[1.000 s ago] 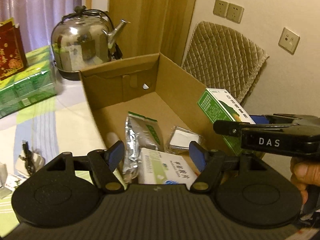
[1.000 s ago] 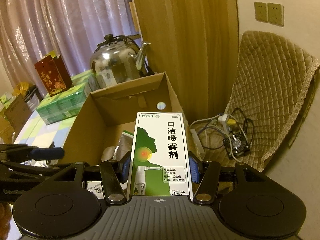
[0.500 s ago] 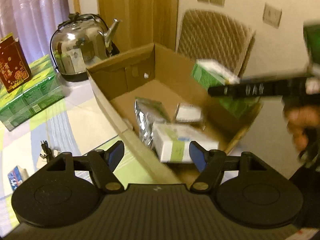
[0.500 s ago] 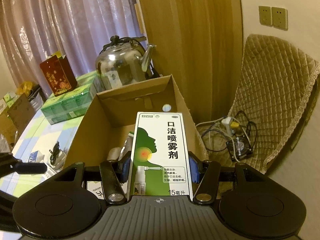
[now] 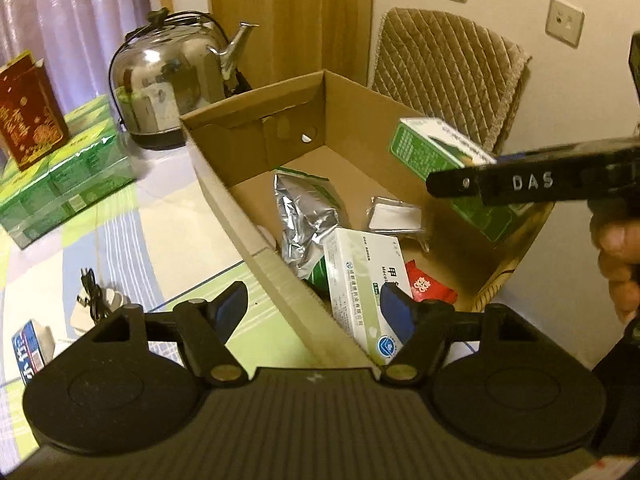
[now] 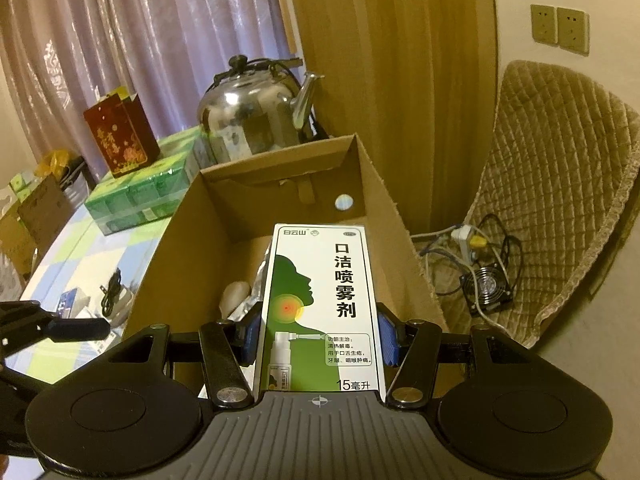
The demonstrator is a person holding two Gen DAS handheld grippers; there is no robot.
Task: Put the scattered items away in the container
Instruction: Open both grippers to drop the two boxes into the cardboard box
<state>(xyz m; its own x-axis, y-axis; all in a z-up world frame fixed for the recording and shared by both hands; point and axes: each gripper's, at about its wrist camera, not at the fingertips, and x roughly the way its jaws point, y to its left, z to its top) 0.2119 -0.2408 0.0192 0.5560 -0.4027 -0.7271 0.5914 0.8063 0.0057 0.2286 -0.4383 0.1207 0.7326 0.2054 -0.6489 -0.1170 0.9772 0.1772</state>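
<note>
An open cardboard box (image 5: 256,248) stands on the table's right side and holds a silver foil pouch (image 5: 304,208), a white-and-green medicine box (image 5: 360,276), a red packet (image 5: 428,286) and a clear-wrapped pack (image 5: 394,216). My left gripper (image 5: 314,308) hangs open and empty over the box's near left wall. My right gripper (image 6: 318,336) is shut on a green-and-white throat spray box (image 6: 320,308), which hangs above the cardboard box (image 6: 384,200). In the left wrist view the spray box (image 5: 432,152) shows by the box's right wall. A white charger with black cable (image 5: 94,296) and a small blue-and-white box (image 5: 30,344) lie on the tablecloth.
A steel kettle (image 5: 172,92) stands behind the box. A green wrapped pack (image 5: 68,184) with a red carton (image 5: 28,112) on top sits at the far left. A quilted chair (image 6: 560,184) stands right of the table, with a power strip and fan (image 6: 484,280) on its seat.
My left gripper has drawn back and left, from over the box's inside to over its left wall. The right gripper has drawn back slightly, still holding the spray box.
</note>
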